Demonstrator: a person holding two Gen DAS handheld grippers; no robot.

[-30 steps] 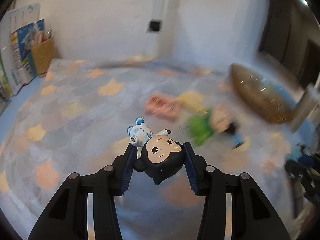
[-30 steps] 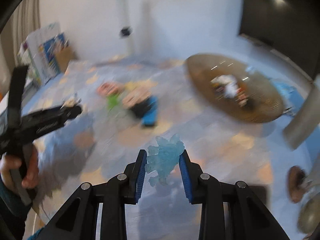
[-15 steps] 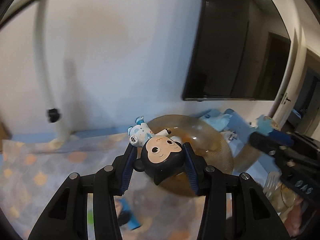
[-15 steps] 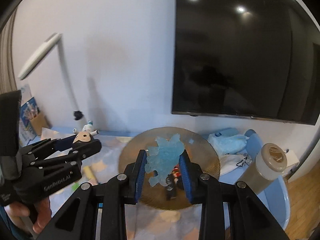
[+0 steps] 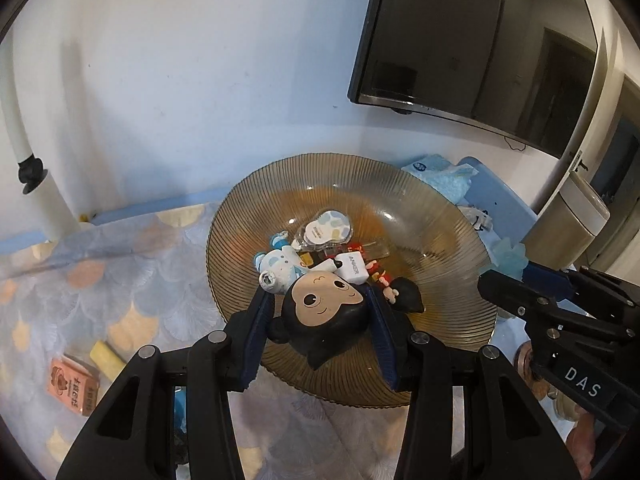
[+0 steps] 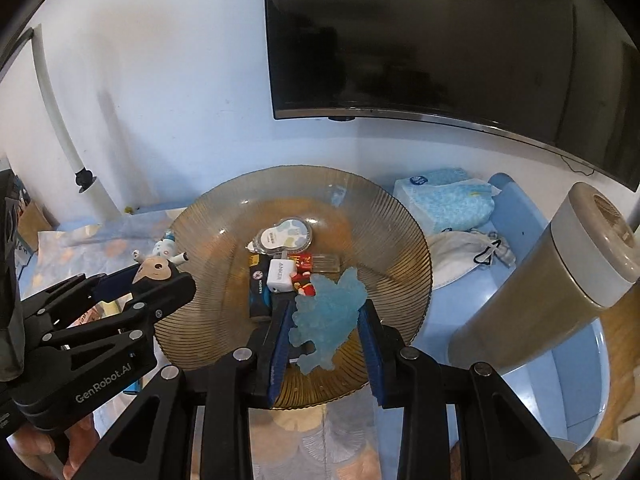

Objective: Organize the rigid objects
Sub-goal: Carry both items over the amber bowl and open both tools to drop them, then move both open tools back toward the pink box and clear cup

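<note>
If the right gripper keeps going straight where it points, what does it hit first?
Probably the ribbed amber plate, near its front slope; the right gripper holds the translucent blue figure, which would touch first. Depth is uncertain.

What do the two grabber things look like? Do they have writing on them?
Both are black, angular frames with round silver bolts and blue ribbed pads inside the fingers. The left hand-held gripper has "GenRobot.AI" in white letters on its side, seen from the right camera. The right hand-held gripper shows white letters "DAS" in the left camera. No cables show.
</note>
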